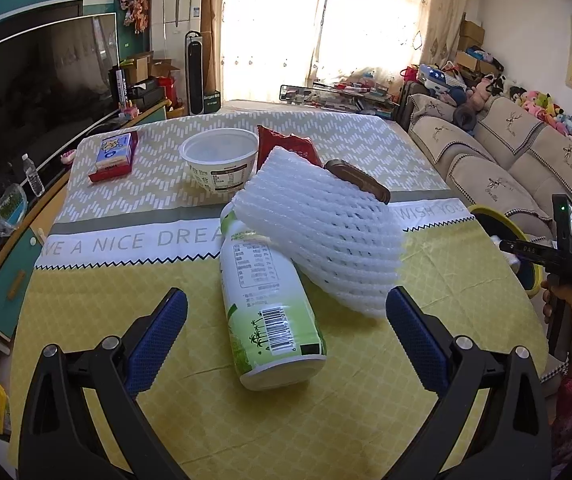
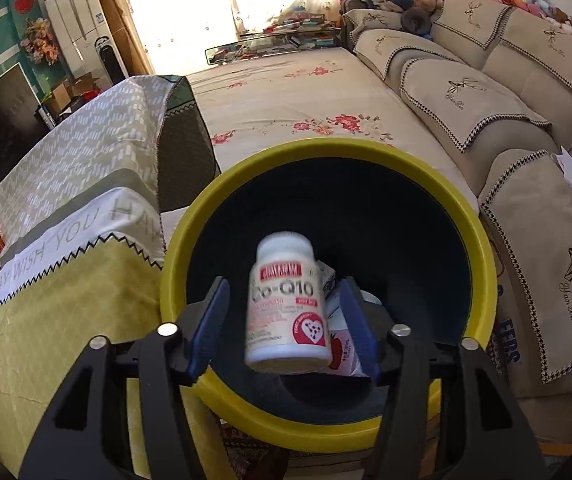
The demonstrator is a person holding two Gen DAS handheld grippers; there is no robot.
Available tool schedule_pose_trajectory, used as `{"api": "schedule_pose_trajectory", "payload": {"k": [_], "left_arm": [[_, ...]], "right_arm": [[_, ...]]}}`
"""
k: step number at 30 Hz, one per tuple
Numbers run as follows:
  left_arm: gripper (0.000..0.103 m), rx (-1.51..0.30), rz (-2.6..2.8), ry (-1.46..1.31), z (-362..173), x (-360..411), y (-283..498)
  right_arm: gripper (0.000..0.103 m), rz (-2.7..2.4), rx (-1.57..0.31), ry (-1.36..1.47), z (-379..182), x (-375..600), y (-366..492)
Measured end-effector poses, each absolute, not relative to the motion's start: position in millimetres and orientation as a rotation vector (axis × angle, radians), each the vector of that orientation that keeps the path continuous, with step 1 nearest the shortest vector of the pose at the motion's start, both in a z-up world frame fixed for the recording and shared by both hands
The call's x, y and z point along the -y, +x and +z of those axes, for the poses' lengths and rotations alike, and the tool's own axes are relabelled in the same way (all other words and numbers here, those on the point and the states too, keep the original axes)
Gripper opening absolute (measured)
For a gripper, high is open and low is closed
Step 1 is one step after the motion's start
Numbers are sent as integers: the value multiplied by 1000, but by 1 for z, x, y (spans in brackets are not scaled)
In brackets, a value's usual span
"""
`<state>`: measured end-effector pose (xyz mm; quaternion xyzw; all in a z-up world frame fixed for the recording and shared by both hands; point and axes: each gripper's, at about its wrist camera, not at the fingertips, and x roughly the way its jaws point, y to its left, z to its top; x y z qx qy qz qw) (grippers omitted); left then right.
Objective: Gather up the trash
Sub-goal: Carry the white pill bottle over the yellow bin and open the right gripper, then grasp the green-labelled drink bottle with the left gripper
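Note:
My left gripper point(image 1: 286, 294) hangs open over the yellow tablecloth. Between and just beyond its blue pads lies a green-and-white drink bottle point(image 1: 262, 300) on its side, untouched. A white foam fruit net point(image 1: 325, 232) leans on the bottle. Behind them are a white paper bowl point(image 1: 222, 160), a red snack packet point(image 1: 286, 144) and a brown flat piece point(image 1: 359, 180). My right gripper point(image 2: 286, 280) is open above the yellow-rimmed black bin point(image 2: 325, 148). A blurred white Co-Q10 pill bottle point(image 2: 286, 304) sits between its pads with gaps on both sides. A small carton point(image 2: 345, 344) lies inside the bin.
A blue-and-red box point(image 1: 114, 156) rests at the table's far left. The bin point(image 1: 497, 220) stands off the table's right edge, where a person's hand point(image 1: 565, 300) grips the other tool. A beige sofa point(image 2: 505, 120) runs along the right; a TV point(image 1: 38, 80) stands left.

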<state>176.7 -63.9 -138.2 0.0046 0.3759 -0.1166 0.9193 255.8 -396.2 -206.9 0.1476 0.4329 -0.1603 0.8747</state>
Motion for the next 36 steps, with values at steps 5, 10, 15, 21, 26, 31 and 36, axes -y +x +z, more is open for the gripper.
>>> {"api": "schedule_pose_trajectory", "payload": {"k": [5,10,15,21,26,31,36], "left_arm": [[98,-780,-226,20,-141,65,178],[98,-795,-199,18,-147,61,183],[98,-822,-156,38,-158,60,191],[98,-857,-134,79,-173,67,198],[92,-868,-109,88,-179,67,204],[75,-882,-85,83,-184,65,209],[54,-892,-94,62,-186,59,209]], "right_arm": [[57,-311,-855,342,-198,393,244],[58,-281,-836,347,-192,386,234],[59,-250,-826,360,-189,380,230],[60,-241,-818,374,-187,381,228],[60,-235,-822,387,-189,382,226],[60,-228,-821,392,-190,382,226],[60,-216,-823,391,-189,379,227]]}}
